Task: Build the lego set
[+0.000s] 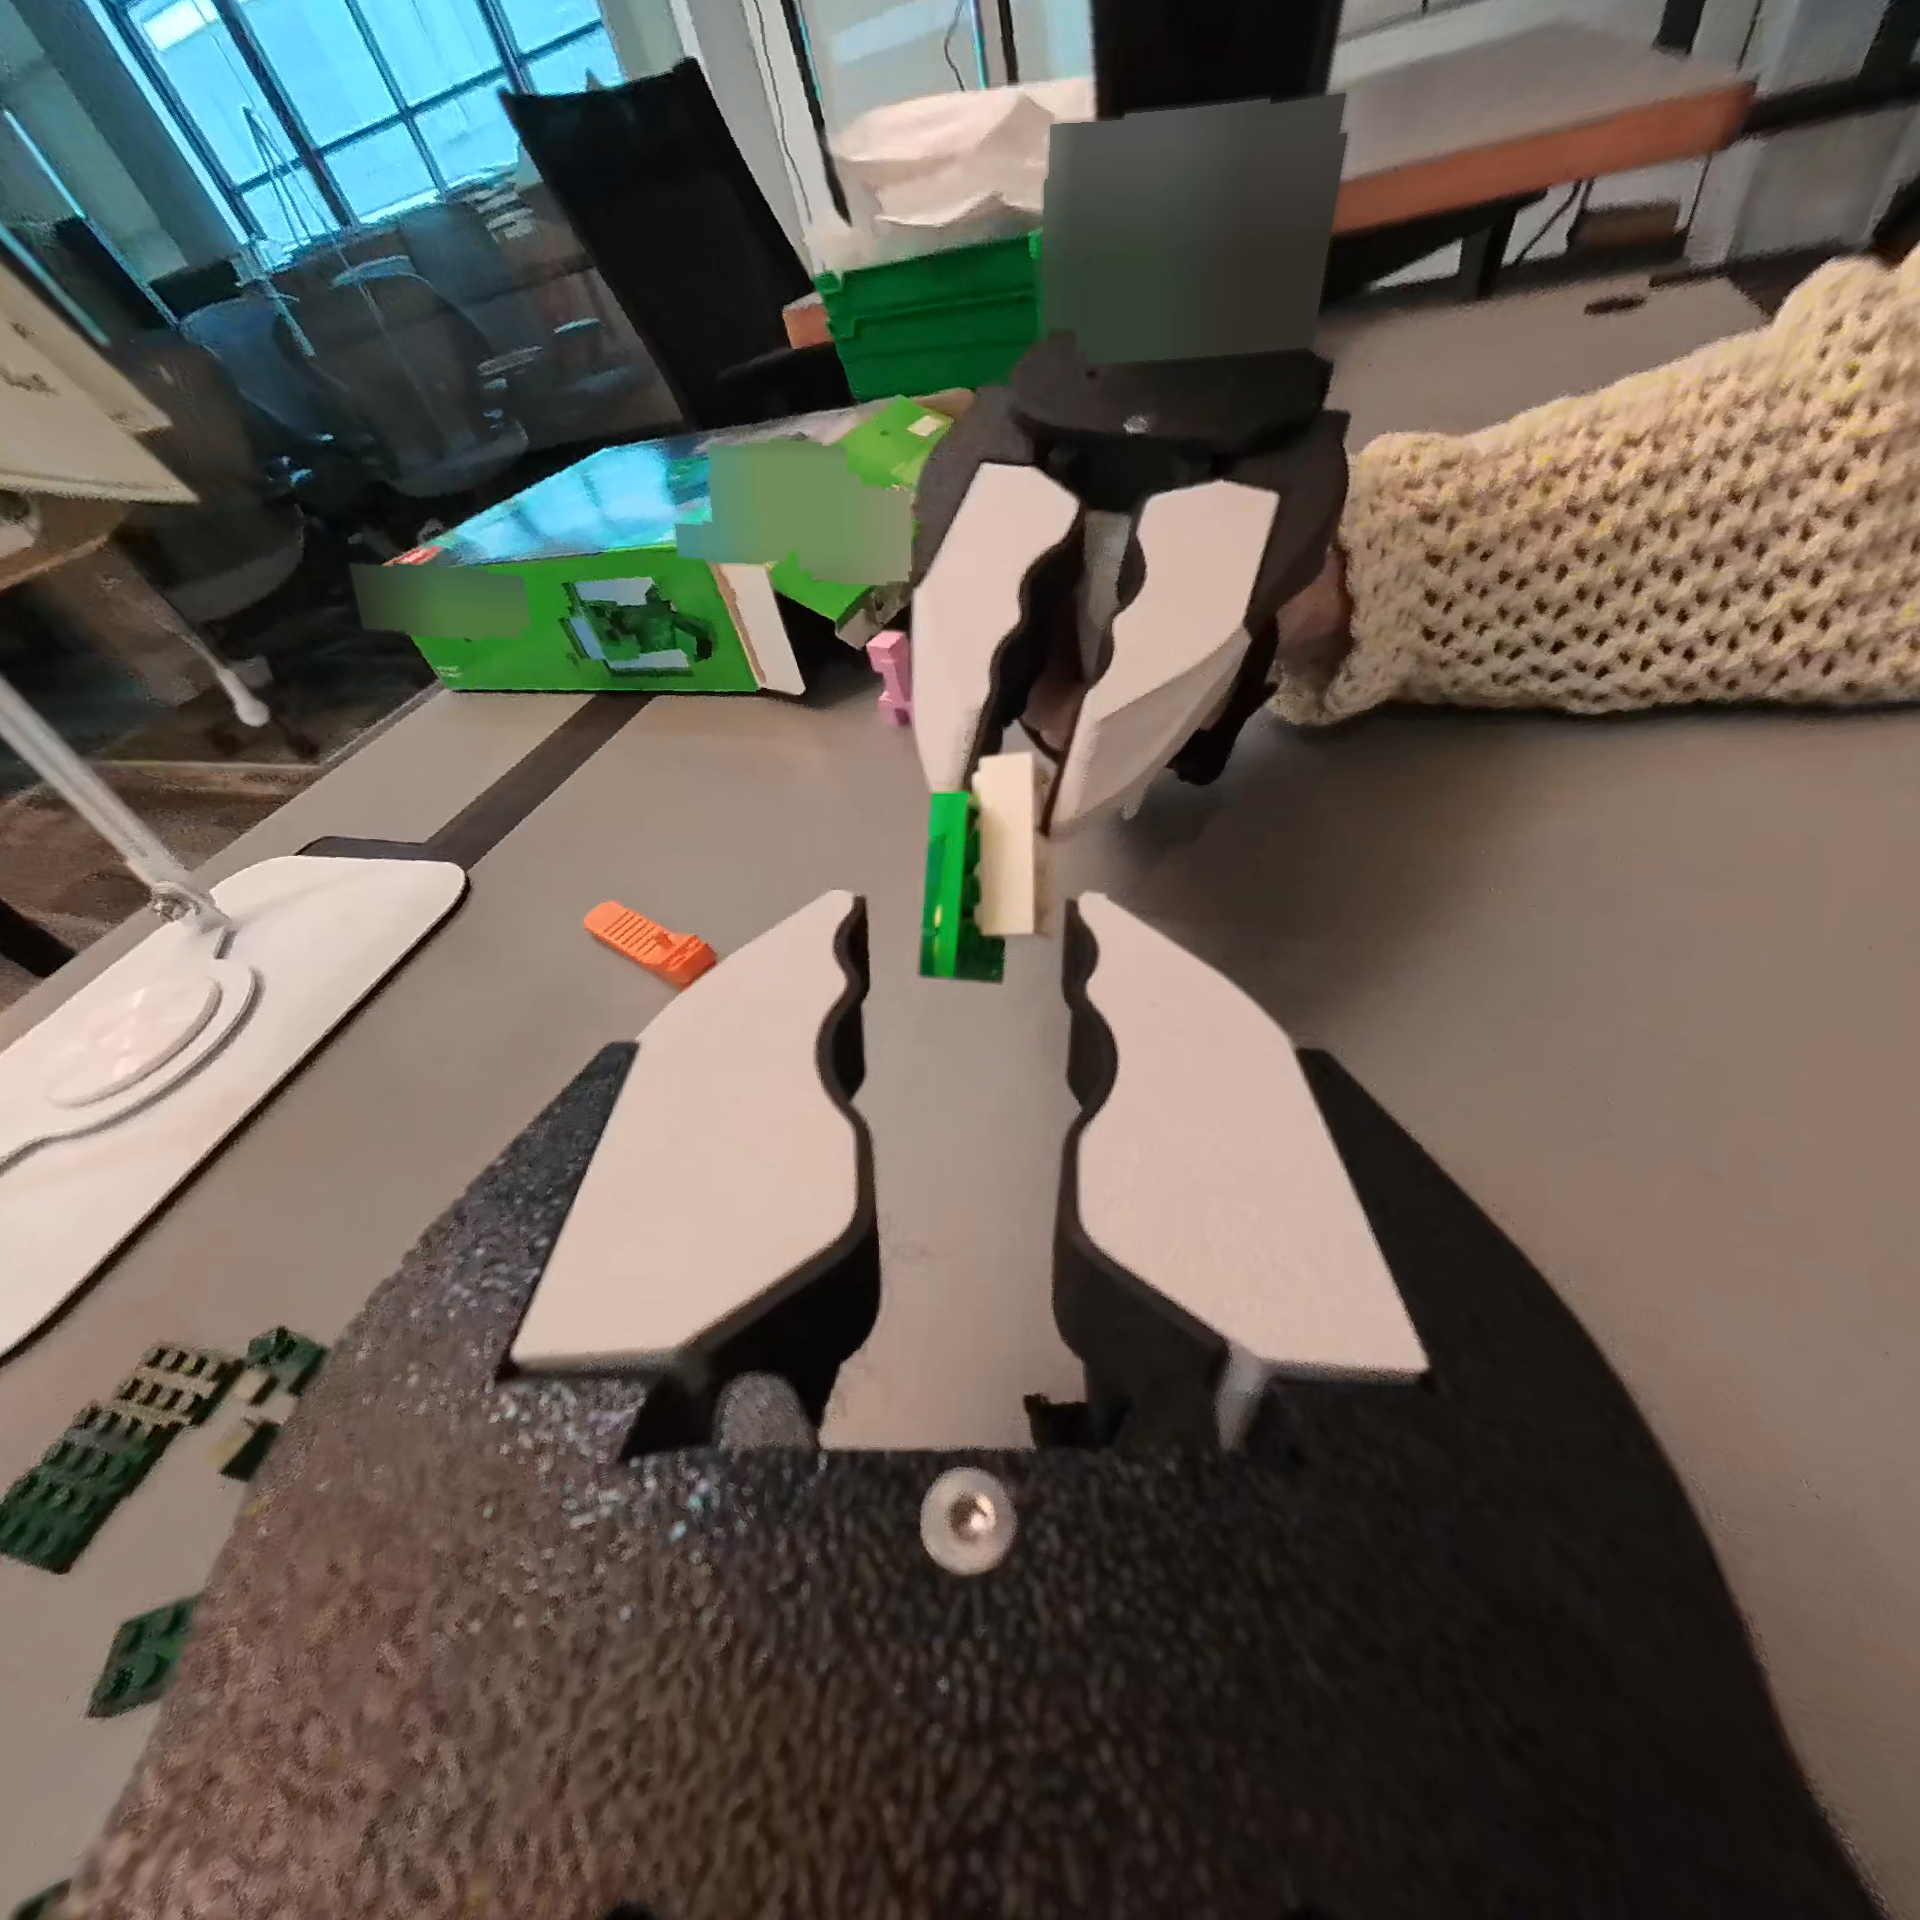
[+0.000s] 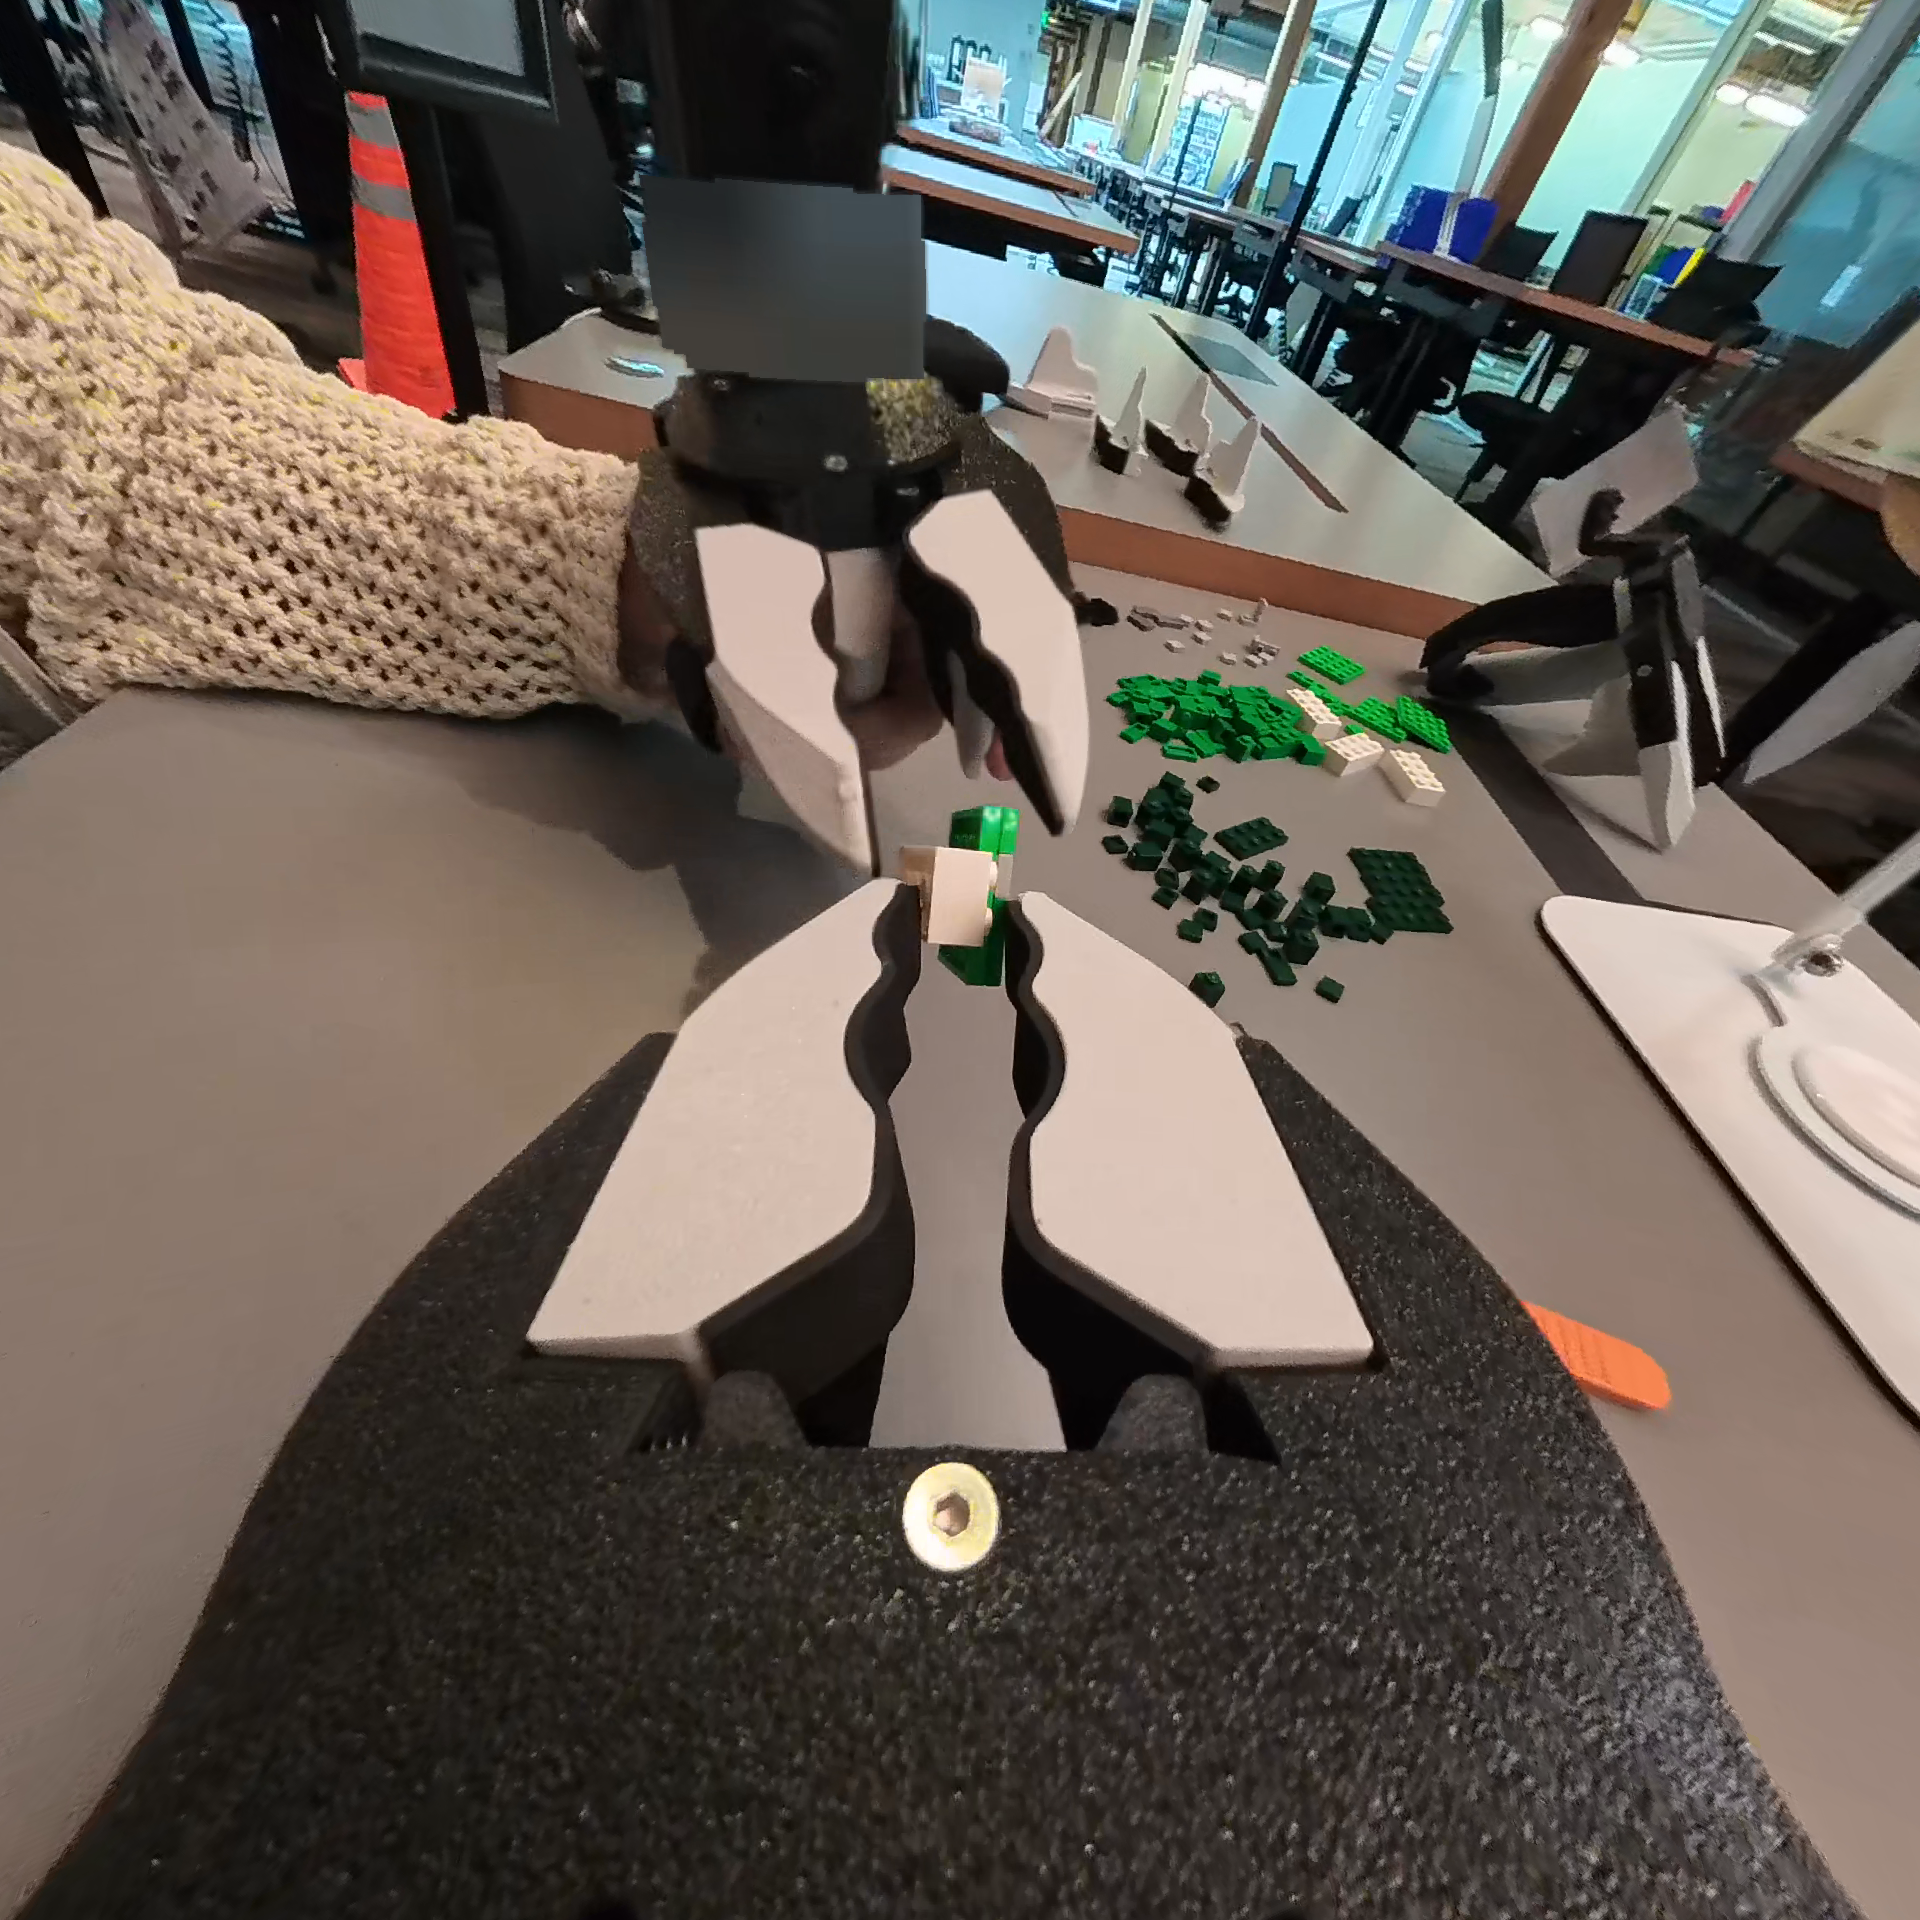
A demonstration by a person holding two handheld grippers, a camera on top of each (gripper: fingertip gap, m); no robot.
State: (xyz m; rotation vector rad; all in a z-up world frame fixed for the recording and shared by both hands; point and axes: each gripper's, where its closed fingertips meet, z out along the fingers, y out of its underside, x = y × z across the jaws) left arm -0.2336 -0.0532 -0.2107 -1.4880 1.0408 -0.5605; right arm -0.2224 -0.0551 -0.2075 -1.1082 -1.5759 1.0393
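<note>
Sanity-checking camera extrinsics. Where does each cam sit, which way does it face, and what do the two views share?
Left wrist view: sits on the left gripper, looks along its open fingers across the table at the right gripper, which holds a white brick pressed to a green plate; a knit sleeve shows.
Right wrist view: sits on the right gripper, faces back at the left gripper and loose brick piles; the other sleeve shows.
Shared: both grippers, brick, plate, orange separator, table.
</note>
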